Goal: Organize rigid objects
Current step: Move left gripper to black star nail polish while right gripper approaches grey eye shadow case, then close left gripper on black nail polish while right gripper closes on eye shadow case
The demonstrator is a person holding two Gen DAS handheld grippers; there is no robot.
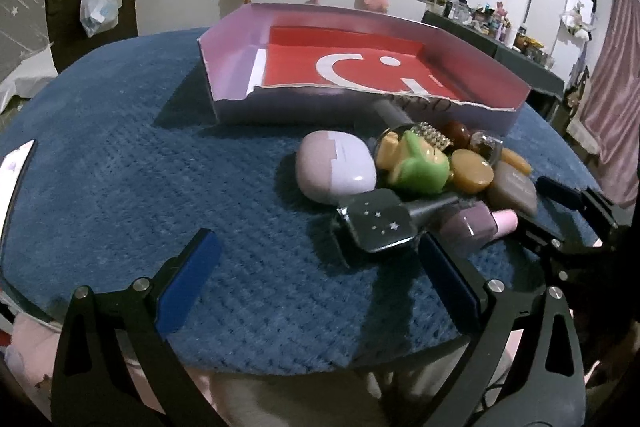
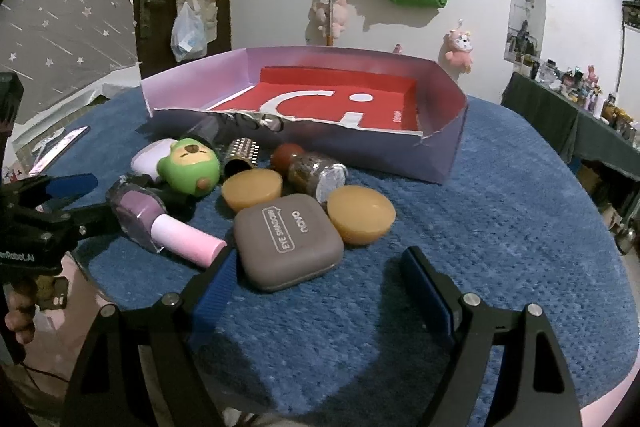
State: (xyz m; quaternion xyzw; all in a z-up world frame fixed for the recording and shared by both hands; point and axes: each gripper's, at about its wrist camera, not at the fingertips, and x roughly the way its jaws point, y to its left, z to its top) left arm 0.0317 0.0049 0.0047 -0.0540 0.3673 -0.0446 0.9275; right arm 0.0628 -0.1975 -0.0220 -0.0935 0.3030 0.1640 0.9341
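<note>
A pile of small objects lies on the blue cloth before a lilac box (image 2: 440, 155) with a red floor (image 1: 224, 107). In the right wrist view: a grey eye-shadow case (image 2: 288, 241), a purple nail polish bottle with pink cap (image 2: 160, 223), a green toy (image 2: 188, 167), two amber discs (image 2: 360, 215), a glitter jar (image 2: 316, 173). My right gripper (image 2: 320, 283) is open, just short of the case. My left gripper (image 1: 320, 267) is open and empty, near a dark starred bottle (image 1: 376, 223) and a lilac case (image 1: 336, 169).
The round table's blue cloth (image 1: 140, 167) drops off near both grippers. A flat pink item (image 2: 60, 147) lies at the far left edge. The left gripper shows at the left of the right wrist view (image 2: 60, 195). A cluttered side table (image 2: 580, 107) stands at right.
</note>
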